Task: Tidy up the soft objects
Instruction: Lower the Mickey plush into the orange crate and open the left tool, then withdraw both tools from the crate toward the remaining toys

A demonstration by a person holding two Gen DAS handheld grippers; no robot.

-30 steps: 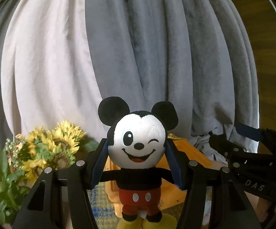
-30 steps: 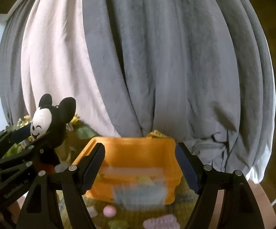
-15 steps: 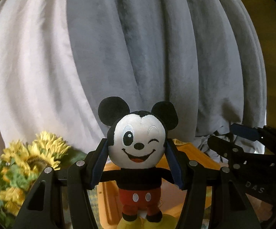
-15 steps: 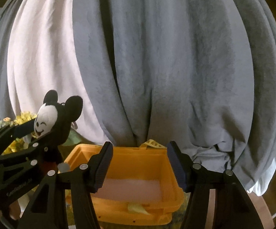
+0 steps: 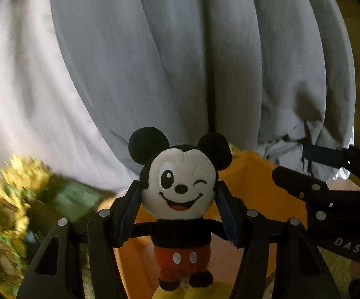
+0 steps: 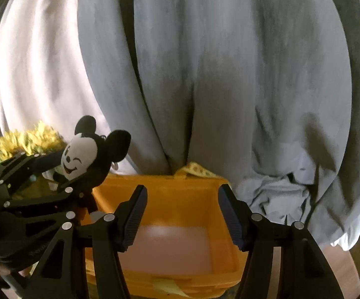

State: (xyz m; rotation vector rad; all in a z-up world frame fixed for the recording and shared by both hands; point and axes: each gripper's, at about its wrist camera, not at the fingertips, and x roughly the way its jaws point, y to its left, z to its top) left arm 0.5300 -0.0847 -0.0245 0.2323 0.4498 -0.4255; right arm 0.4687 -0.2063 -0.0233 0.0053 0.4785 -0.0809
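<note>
A mouse plush toy (image 5: 180,189) with black ears, a white winking face and red shorts hangs upright in my left gripper (image 5: 178,199), whose pads press on both sides of its head. The same plush toy (image 6: 85,157) shows at the left of the right wrist view, over the left rim of an orange bin (image 6: 180,226). My right gripper (image 6: 182,214) stands open in front of that bin with nothing between its fingers. The orange bin (image 5: 254,186) lies behind and below the toy in the left wrist view.
Grey and white curtains (image 6: 205,74) hang close behind the bin. A bunch of sunflowers (image 5: 8,191) stands at the left. A yellow scrap (image 6: 170,286) lies at the bin's front rim. The right gripper's black frame (image 5: 329,199) reaches in from the right.
Both grippers have moved forward and down toward the bin, which now looms larger. The plush toy has come over the bin's left rim. My right gripper's jaws have narrowed.
</note>
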